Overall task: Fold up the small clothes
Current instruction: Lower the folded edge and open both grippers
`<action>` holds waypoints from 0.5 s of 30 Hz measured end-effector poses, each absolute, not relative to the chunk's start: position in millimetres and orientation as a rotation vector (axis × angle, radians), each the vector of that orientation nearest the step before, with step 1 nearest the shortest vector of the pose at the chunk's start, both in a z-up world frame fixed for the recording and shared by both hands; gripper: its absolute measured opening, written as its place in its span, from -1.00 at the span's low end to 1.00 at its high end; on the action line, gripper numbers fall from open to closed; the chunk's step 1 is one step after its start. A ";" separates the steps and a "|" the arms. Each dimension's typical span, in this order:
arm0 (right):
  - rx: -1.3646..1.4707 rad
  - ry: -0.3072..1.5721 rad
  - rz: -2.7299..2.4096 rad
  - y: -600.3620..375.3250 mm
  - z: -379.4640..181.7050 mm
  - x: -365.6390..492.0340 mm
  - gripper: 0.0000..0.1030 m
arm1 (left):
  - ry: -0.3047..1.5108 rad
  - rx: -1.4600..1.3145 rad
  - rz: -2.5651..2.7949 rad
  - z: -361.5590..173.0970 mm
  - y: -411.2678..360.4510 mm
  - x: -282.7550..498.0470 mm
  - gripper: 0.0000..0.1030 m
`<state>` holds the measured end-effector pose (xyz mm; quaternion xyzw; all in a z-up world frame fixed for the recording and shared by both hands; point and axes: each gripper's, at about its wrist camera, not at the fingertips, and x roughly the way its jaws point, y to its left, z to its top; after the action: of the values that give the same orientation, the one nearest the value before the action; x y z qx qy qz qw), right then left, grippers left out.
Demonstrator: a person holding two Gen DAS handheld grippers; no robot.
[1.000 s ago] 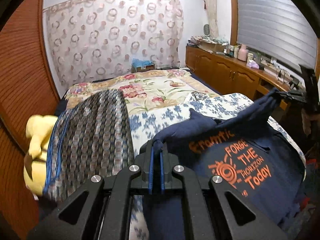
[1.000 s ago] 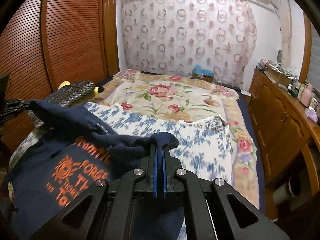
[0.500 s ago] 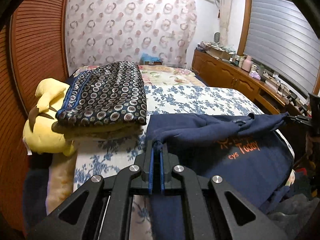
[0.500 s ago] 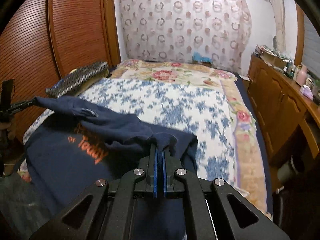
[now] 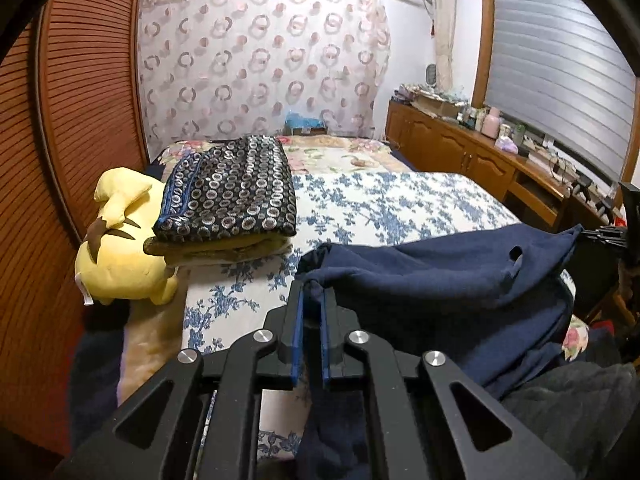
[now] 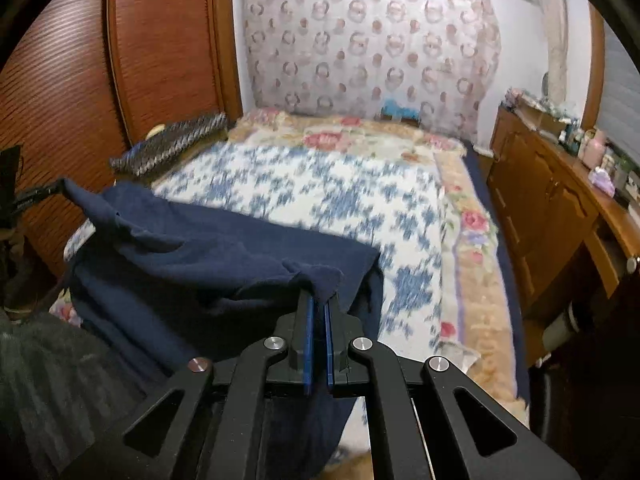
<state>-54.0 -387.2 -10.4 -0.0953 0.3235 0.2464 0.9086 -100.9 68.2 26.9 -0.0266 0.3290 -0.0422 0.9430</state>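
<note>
Honestly the navy shirt [image 5: 440, 280] looked soft and floppy, sagging over the near bed [image 5: 380, 204] edge between both grippers. Right gripper [image 6: 318, 300] was clamped on one corner; left gripper [image 5: 311, 292] had just been opening, cloth loose between its jaws, so corners seemed best to hold

A bedroom is shown. A bed [image 5: 400, 204] covered in blue-and-white floral bedding is set against a wall hung with a ring-patterned curtain [image 5: 260, 64]. A slatted wooden wardrobe [image 5: 80, 100] stands along the left side. A low wooden cabinet [image 5: 452, 148], cluttered on top, runs beneath a window with closed grey blinds [image 5: 560, 76]
</note>
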 end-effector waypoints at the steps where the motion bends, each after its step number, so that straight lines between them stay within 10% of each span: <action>1: -0.198 0.677 0.508 -386.5 -12.1 -54.3 -0.93 | 0.674 -0.056 -0.087 25.9 68.3 -99.9 -0.57; 7: -0.205 0.680 0.482 -381.7 -9.4 -38.5 -0.79 | 0.679 -0.063 -0.105 24.5 68.0 -84.3 -0.19; 10: -0.215 0.661 0.463 -379.3 -6.4 -29.8 -0.34 | 0.686 -0.054 -0.114 24.3 65.9 -70.1 -0.12; 11: -0.215 0.653 0.464 -378.5 -5.9 -26.6 -0.16 | 0.693 -0.052 -0.116 23.4 65.1 -65.3 0.18; 15: -0.217 0.658 0.454 -373.4 -19.0 -2.3 0.01 | 0.720 -0.050 -0.136 12.1 59.7 -40.4 0.38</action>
<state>-2.3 -373.4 -19.0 -0.1054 0.3195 0.2206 0.9155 -40.4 59.7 12.1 -0.0245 0.3519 -0.0667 0.9333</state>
